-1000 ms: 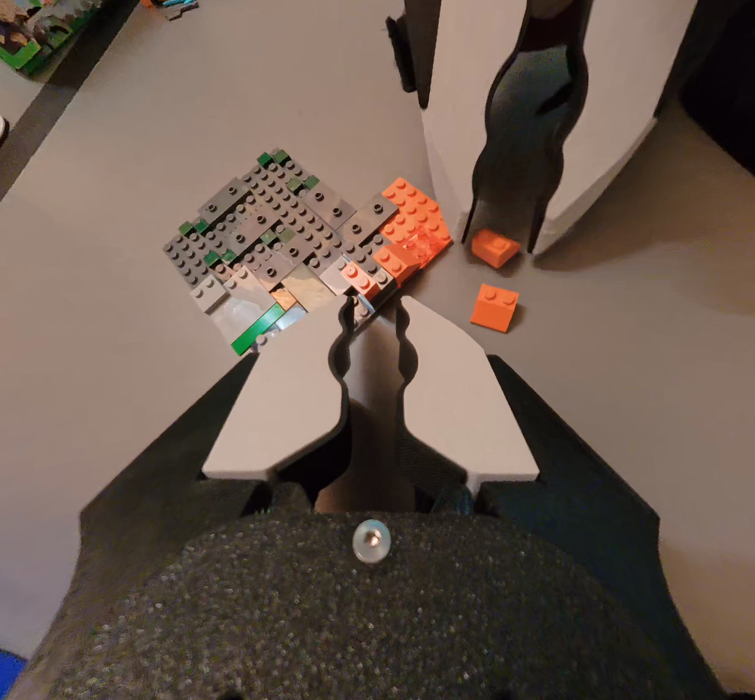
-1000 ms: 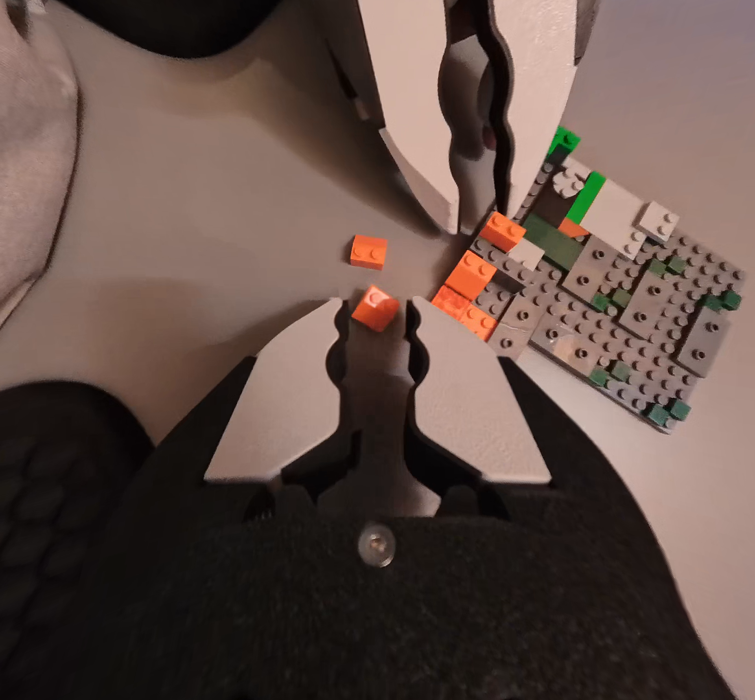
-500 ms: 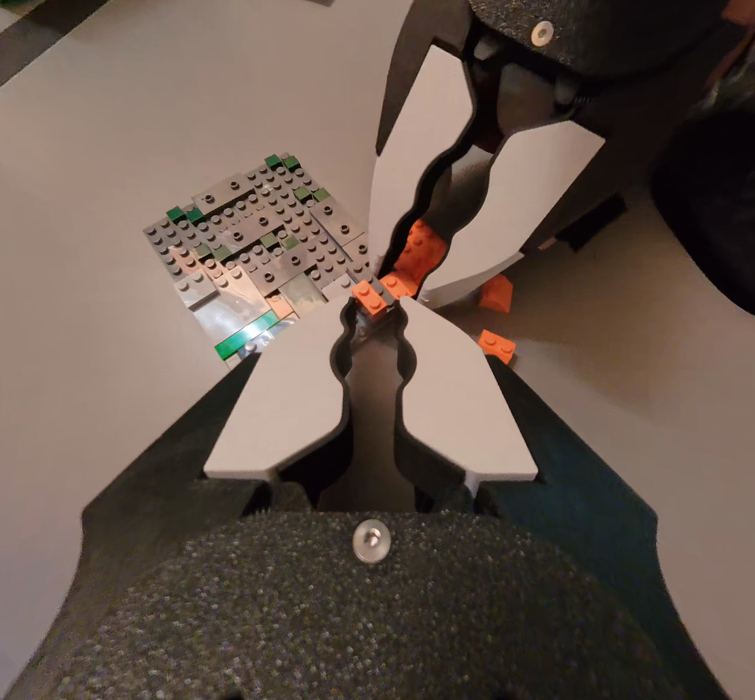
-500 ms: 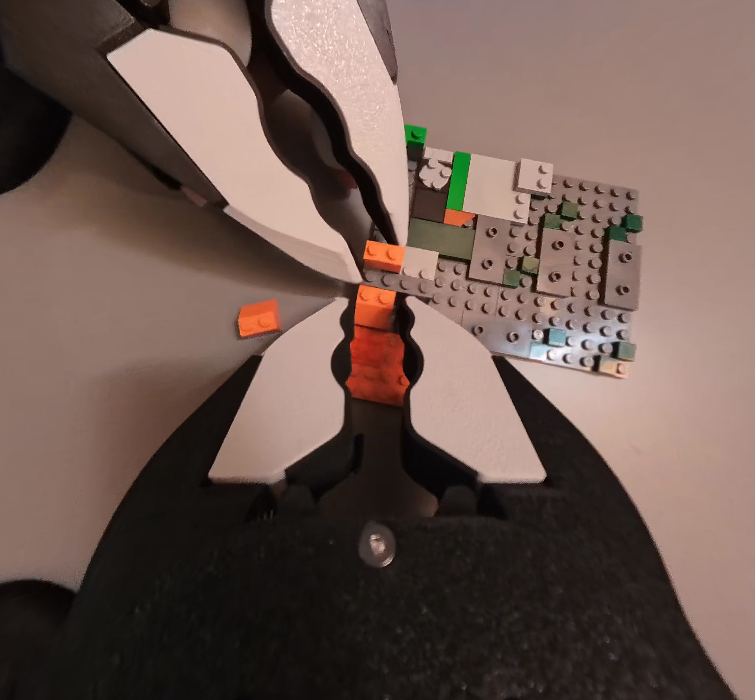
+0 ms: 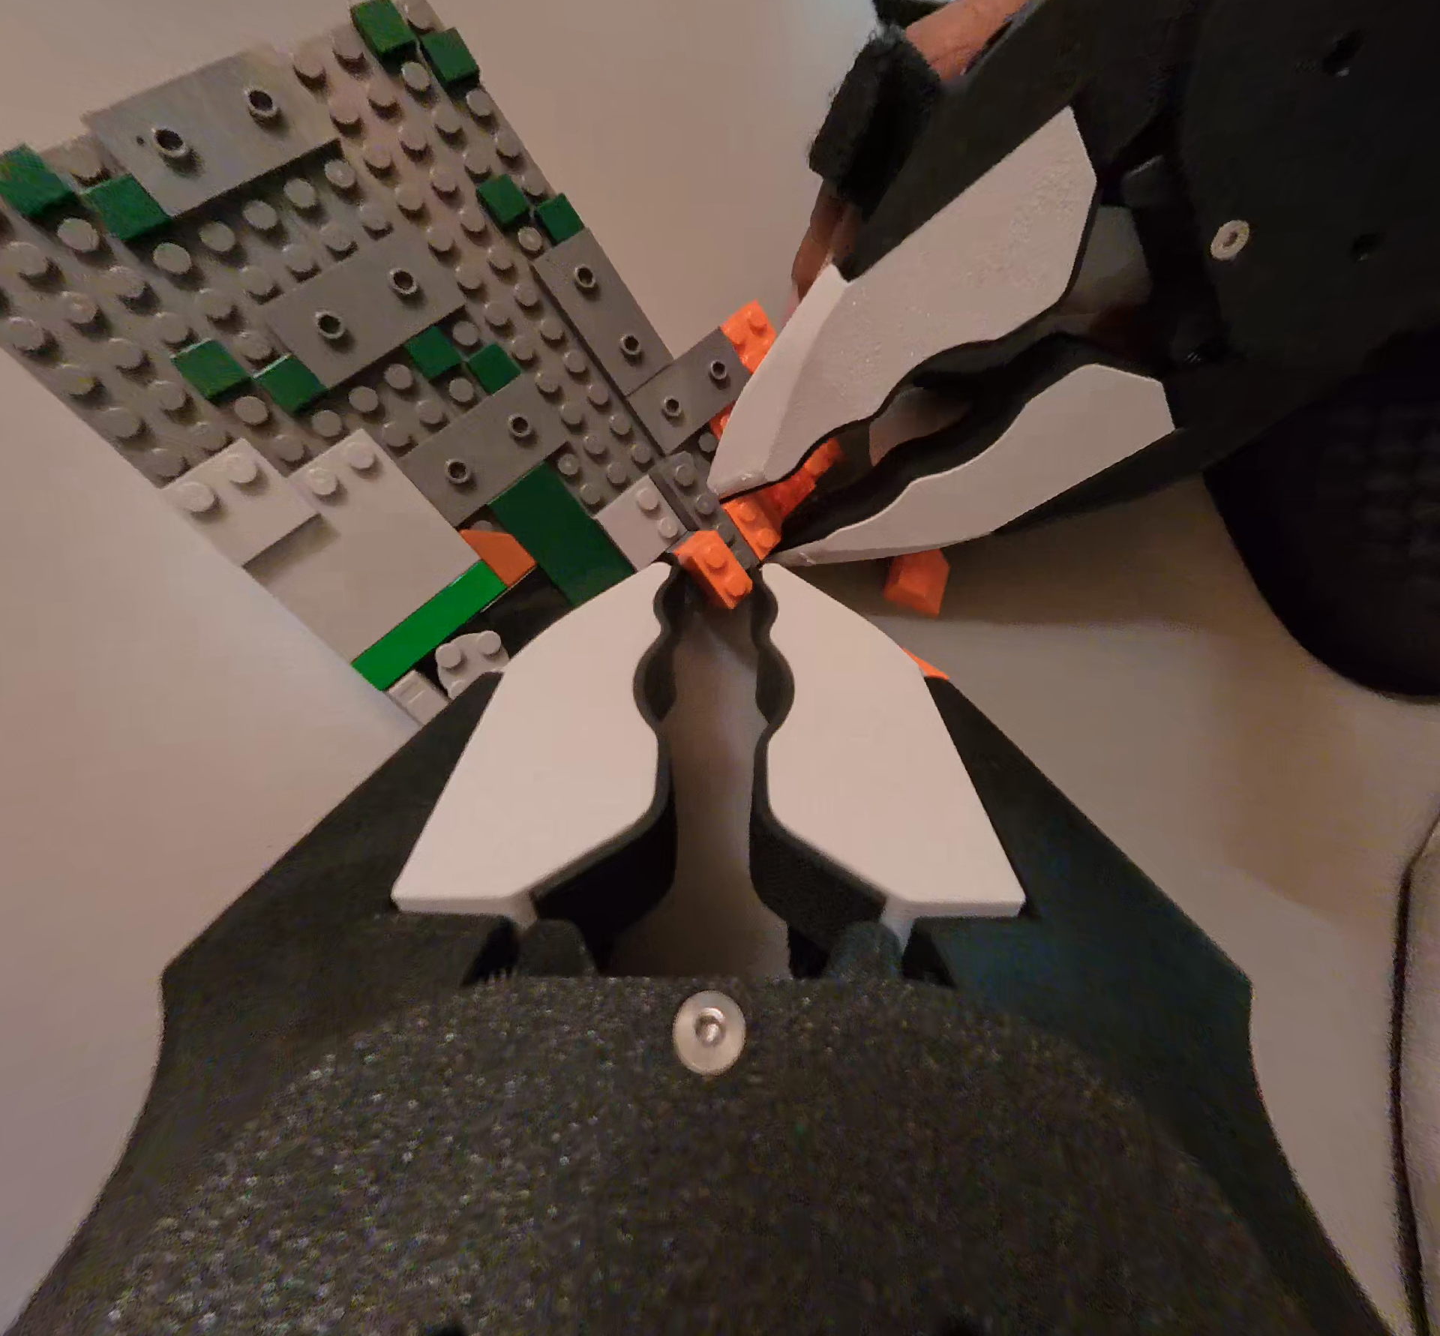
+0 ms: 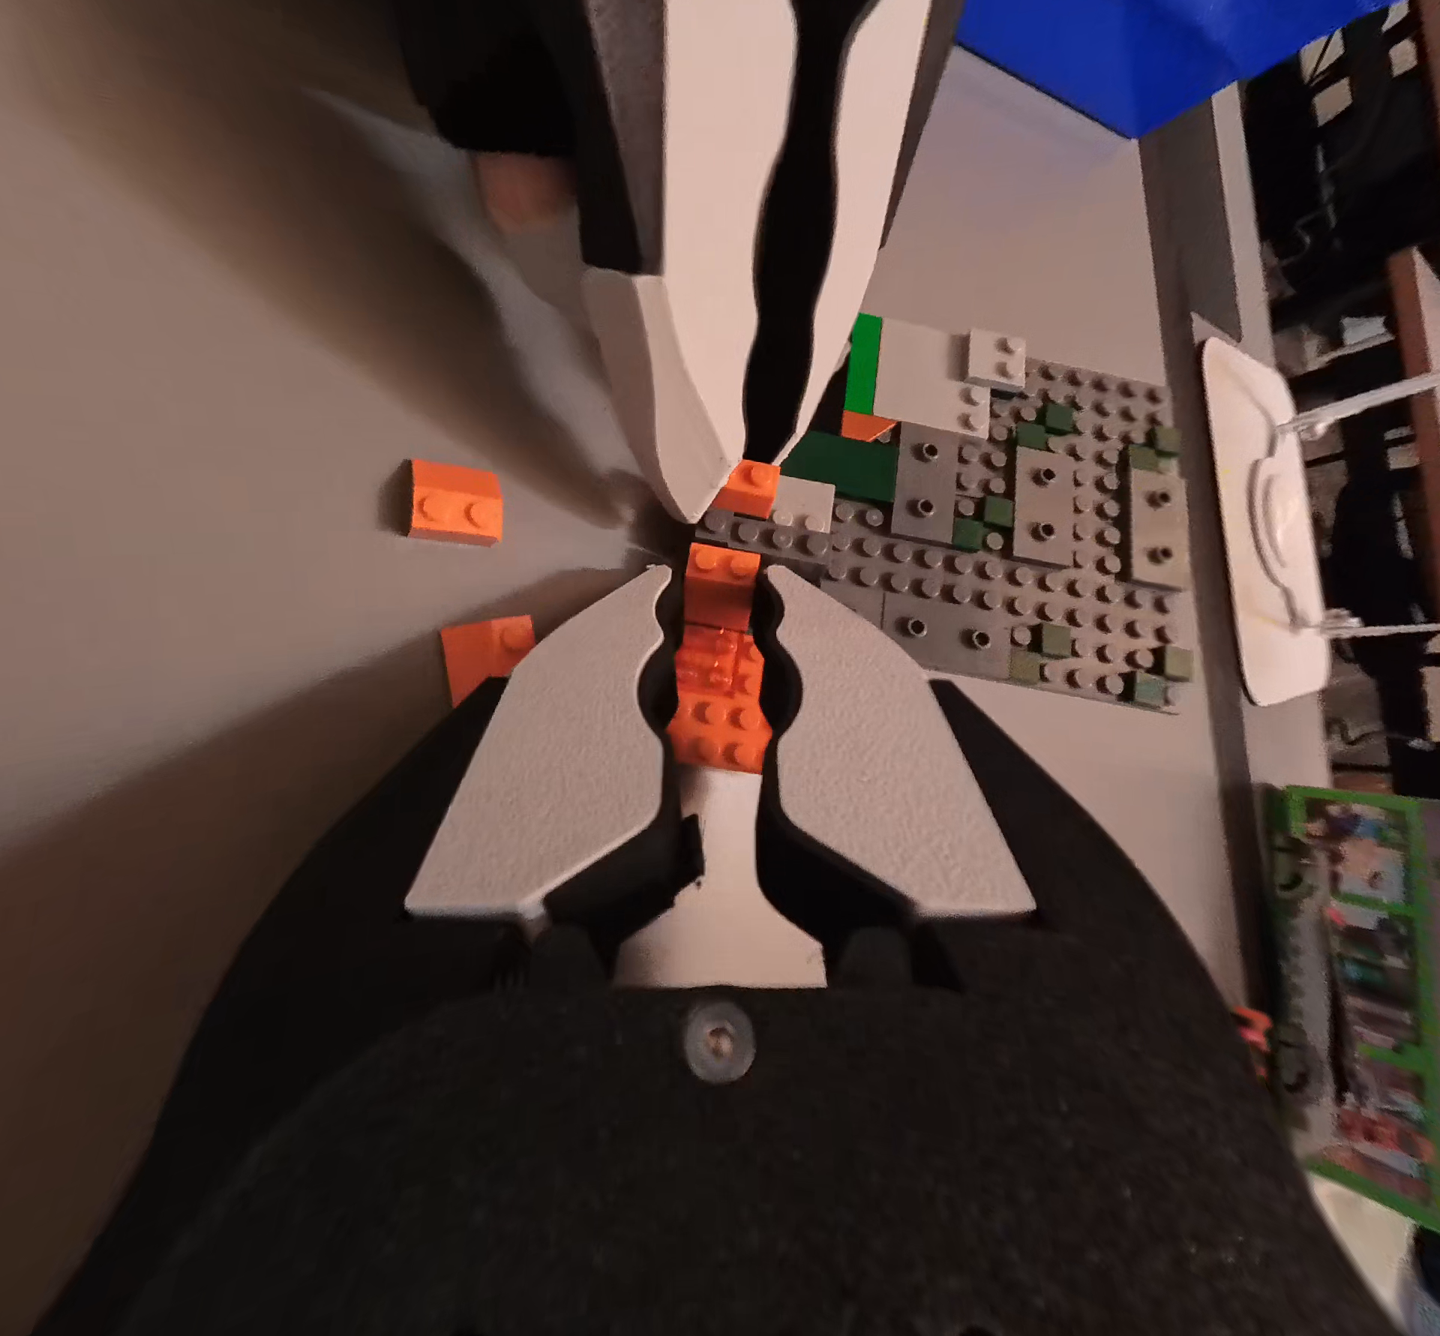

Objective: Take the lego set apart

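Right now the flat grey studded lego baseplate [image 6: 974, 581] lies on my pale grey table [image 5: 156, 714]; my right gripper [image 6: 717, 581] is clamped on its orange brick strip [image 6: 717, 706], my left gripper [image 5: 713, 581] pinches the small orange corner brick [image 5: 717, 574]. I'd brace left, peel gently upward.

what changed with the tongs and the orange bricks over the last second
The right tongs left the loose orange slope brick on the table, moved onto the grey studded lego baseplate and closed around its orange brick section. The left tongs closed in on the small orange brick at the plate's corner. The other loose orange brick stayed put.
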The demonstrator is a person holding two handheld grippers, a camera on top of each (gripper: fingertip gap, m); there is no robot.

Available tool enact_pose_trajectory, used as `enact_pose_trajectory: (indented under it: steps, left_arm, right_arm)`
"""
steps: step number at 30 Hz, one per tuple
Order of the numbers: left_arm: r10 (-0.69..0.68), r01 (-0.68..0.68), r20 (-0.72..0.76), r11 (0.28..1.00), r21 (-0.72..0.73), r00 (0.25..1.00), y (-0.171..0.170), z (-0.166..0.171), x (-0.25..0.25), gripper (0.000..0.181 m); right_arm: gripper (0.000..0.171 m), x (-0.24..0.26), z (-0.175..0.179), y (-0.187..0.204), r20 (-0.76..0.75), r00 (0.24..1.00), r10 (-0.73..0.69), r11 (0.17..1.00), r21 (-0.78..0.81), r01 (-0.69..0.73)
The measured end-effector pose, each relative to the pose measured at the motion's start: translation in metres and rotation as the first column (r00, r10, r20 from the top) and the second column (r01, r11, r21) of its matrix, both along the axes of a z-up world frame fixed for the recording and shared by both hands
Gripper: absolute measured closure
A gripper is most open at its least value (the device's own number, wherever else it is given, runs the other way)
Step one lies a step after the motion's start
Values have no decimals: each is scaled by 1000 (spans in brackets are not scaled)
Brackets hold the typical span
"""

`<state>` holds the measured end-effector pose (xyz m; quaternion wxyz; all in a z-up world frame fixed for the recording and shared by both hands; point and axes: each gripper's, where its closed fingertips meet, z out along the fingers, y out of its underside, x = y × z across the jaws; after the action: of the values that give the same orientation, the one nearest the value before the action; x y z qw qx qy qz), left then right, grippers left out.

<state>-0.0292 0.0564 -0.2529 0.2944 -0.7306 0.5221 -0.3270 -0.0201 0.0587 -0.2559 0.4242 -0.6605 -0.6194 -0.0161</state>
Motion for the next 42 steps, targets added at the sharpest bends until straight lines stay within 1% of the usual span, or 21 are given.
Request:
enact_pose_trajectory:
  steps: [2,3,5,8,11,14,17,20,23,26,30,35,36,42]
  left_arm:
    - [-2,2,1,1000,-13,1000,0,1,-1,165]
    - [-6,6,7,1000,-28,1000,-1,2,-1,165]
    - [7,-7,7,1000,-23,1000,3,2,-5,171]
    - [6,-6,7,1000,-13,1000,4,4,-8,172]
    - [1,-1,10,1000,-2,1000,3,6,-9,172]
    - [-20,18,75,1000,26,997,5,20,-10,172]
    - [-27,25,80,999,25,996,5,23,-12,172]
    - [-45,44,53,998,34,998,1,15,-11,172]
    - [-56,56,7,995,77,998,0,8,-7,172]
    - [-80,81,-21,994,78,997,-5,3,-3,170]
    - [-34,43,-94,994,98,995,1,-7,-7,172]
    - [-20,26,-94,998,61,995,0,-6,-7,173]
    - [-21,27,-97,998,55,995,0,-6,-8,173]
    - [-38,45,-108,997,58,993,-4,-7,-7,173]
  right_arm:
    - [154,-1,1,-1,-7,1000,5,1000,-12,-5]
    - [155,0,1,-2,-41,999,0,999,-48,-2]
    - [155,4,0,0,-122,992,-28,991,-130,12]
    - [155,6,1,-3,-245,967,-73,961,-276,3]
    - [155,4,3,-4,-288,953,-91,942,-335,-11]
    - [155,3,2,-8,-321,940,-117,913,-407,-26]
    - [155,4,-4,-6,-282,951,-129,913,-408,3]
    - [155,2,-5,-8,-261,959,-113,921,-388,3]
    - [155,-1,-5,-11,-239,967,-88,932,-363,-5]
    - [155,-1,-5,-10,-217,974,-70,944,-330,-5]
    - [155,0,-4,-8,-164,986,-20,978,-208,-15]
    - [155,1,-3,-7,-87,995,55,996,-61,-61]
    - [155,1,-3,-7,-81,995,63,996,-53,-68]
    - [155,0,-4,-12,-223,974,27,967,-243,-82]
